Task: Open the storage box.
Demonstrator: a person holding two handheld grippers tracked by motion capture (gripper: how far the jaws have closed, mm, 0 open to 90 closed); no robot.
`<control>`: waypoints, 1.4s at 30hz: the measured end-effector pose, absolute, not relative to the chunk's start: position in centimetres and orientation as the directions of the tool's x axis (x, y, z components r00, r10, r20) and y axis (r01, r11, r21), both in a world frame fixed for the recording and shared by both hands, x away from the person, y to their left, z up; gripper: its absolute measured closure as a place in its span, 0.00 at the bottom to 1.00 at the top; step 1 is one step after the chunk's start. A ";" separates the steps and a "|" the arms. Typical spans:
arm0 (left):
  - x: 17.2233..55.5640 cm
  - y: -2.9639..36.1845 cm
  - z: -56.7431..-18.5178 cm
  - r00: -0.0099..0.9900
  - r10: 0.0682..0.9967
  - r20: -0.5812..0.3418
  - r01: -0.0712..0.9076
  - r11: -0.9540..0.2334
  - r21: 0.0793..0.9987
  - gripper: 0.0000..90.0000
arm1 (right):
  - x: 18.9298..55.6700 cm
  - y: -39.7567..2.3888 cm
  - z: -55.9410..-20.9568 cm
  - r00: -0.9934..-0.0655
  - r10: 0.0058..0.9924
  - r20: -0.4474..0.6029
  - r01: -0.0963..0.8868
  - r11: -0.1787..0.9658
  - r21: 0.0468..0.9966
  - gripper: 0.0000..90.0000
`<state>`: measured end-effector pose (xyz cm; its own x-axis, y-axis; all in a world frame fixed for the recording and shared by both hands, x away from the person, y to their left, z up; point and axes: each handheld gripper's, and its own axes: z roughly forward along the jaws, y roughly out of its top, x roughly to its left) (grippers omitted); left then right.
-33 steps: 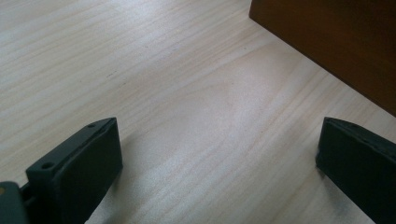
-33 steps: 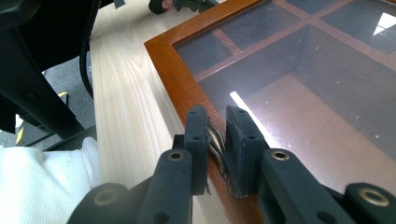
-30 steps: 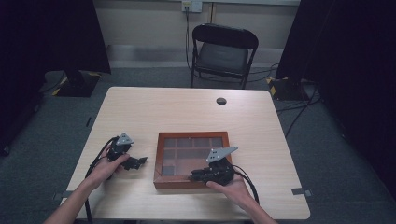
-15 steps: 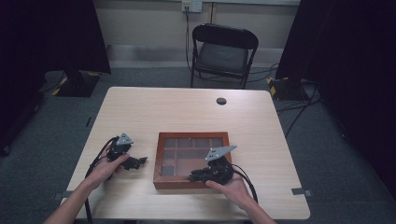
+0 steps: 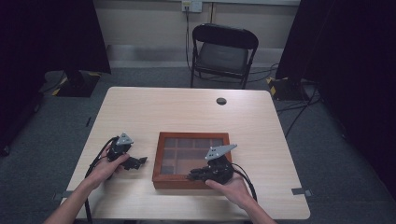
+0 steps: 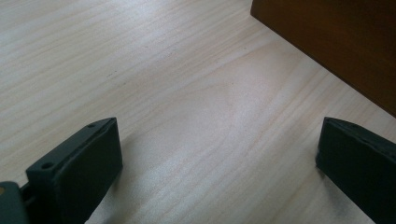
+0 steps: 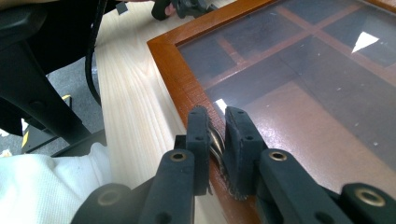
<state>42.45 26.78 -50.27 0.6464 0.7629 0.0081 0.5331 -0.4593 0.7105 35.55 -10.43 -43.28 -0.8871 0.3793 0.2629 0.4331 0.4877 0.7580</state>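
The right claw (image 7: 215, 125) is pinched narrow on a small metal latch (image 7: 216, 142) at the near rim of the glass-lidded box (image 5: 192, 138), which sits mid-tabletop (image 5: 187, 109). The grip is thin: a crooked pull could slip off the latch or drag the box. The left claw (image 6: 215, 158) gapes wide and empty, just beside the box's left wall. The far tabletop is bare; the near edge is close.
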 end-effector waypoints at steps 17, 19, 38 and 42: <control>42.5 26.8 -50.3 0.646 0.763 0.009 0.533 -0.460 0.710 0.00 | 35.6 -10.5 -41.4 -0.891 0.383 0.244 0.415 0.468 0.780 0.90; 42.5 26.8 -50.3 0.646 0.763 0.005 0.534 -0.457 0.711 0.00 | 35.6 -10.5 -41.3 -0.891 0.385 0.243 0.415 0.469 0.780 0.90; 42.4 26.8 -50.3 0.645 0.764 0.005 0.535 -0.456 0.711 0.00 | 36.1 -10.5 -39.5 -0.892 0.384 0.237 0.404 0.447 0.798 0.90; 42.4 26.8 -50.3 0.645 0.764 0.005 0.535 -0.456 0.711 0.00 | 36.3 -10.5 -39.1 -0.894 0.382 0.236 0.399 0.437 0.806 0.90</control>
<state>42.43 26.77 -50.28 0.6446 0.7645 0.0053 0.5351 -0.4562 0.7110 36.29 -10.50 -39.14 -0.8937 0.3815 0.2360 0.3993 0.4366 0.8062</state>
